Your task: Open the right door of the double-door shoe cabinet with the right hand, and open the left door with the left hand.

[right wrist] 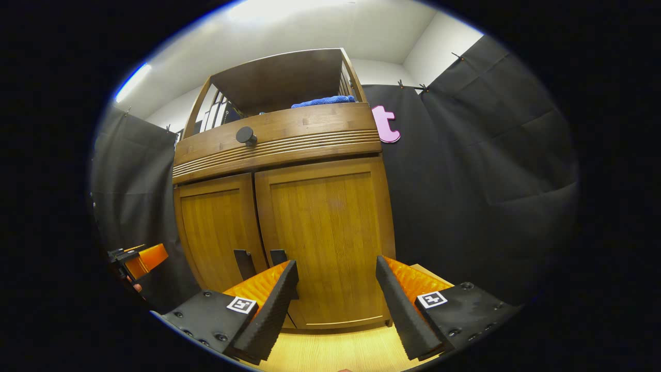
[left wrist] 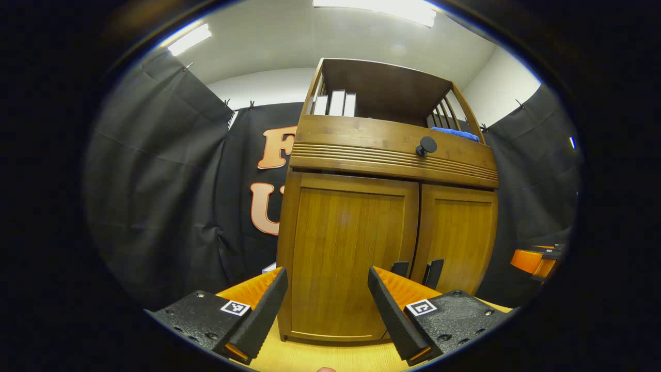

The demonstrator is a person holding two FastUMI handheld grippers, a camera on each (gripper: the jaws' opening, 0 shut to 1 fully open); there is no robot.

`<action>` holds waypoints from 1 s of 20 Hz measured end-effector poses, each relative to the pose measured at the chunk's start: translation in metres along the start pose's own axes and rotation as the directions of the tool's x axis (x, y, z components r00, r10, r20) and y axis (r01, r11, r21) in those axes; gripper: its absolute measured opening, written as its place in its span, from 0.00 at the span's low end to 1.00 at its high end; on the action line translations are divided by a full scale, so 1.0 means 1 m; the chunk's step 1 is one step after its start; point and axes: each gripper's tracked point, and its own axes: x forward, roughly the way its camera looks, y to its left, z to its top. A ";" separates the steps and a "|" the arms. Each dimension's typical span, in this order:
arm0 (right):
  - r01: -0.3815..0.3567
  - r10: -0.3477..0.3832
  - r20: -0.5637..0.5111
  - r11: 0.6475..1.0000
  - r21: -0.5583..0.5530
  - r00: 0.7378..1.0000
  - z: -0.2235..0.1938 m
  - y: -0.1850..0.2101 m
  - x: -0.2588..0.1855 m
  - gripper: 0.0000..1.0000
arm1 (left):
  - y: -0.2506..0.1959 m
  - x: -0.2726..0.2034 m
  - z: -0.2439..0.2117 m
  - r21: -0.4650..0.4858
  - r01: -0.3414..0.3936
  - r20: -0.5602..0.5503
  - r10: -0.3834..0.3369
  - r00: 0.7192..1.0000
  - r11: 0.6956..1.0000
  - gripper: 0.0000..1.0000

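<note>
The wooden shoe cabinet (left wrist: pixel 387 227) stands on a light wooden floor (left wrist: pixel 330 359) in front of the black cloth wall (left wrist: pixel 155 196). It takes the middle of the left gripper view, and in the right gripper view it stands a little to the left of centre. Both of its doors are closed. The left door (left wrist: pixel 348 258) is directly ahead of the left gripper (left wrist: pixel 328 305), and the right door (right wrist: pixel 328 243) is directly ahead of the right gripper (right wrist: pixel 338 302).

Above the doors there is a drawer front (left wrist: pixel 392 152) with grooves and one round black knob (left wrist: pixel 426 146). Over it is an open shelf (left wrist: pixel 382 88) that holds some white upright books (left wrist: pixel 336 103) on the left and a blue folded cloth (left wrist: pixel 457 134) on the right.

Two flat black door handles (left wrist: pixel 418 272) hang side by side near the seam where the doors meet, low on the doors.

The left gripper has its two fingers spread wide apart with nothing between them; it is near the left door but not touching it. The right gripper is also spread wide and holds nothing, and its left finger (right wrist: pixel 271 305) covers a part of the handle on the right door.
</note>
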 end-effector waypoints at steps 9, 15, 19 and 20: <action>0.012 -0.012 -0.006 1.000 0.002 1.000 -0.003 -0.003 0.000 0.89 | 0.004 0.003 -0.004 -0.011 -0.010 -0.005 0.010 1.000 1.000 0.92; 0.009 -0.009 0.001 1.000 -0.002 1.000 -0.001 -0.003 0.003 0.89 | 0.004 0.006 -0.001 -0.008 -0.012 0.010 0.012 1.000 1.000 0.92; -0.012 0.012 -0.001 1.000 -0.006 1.000 -0.001 0.003 0.008 0.89 | 0.004 0.007 0.001 -0.007 -0.015 0.016 0.016 1.000 1.000 0.92; -0.022 0.022 -0.001 1.000 -0.011 1.000 -0.001 0.006 0.010 0.89 | 0.005 0.008 0.001 -0.005 -0.016 0.014 0.016 1.000 1.000 0.92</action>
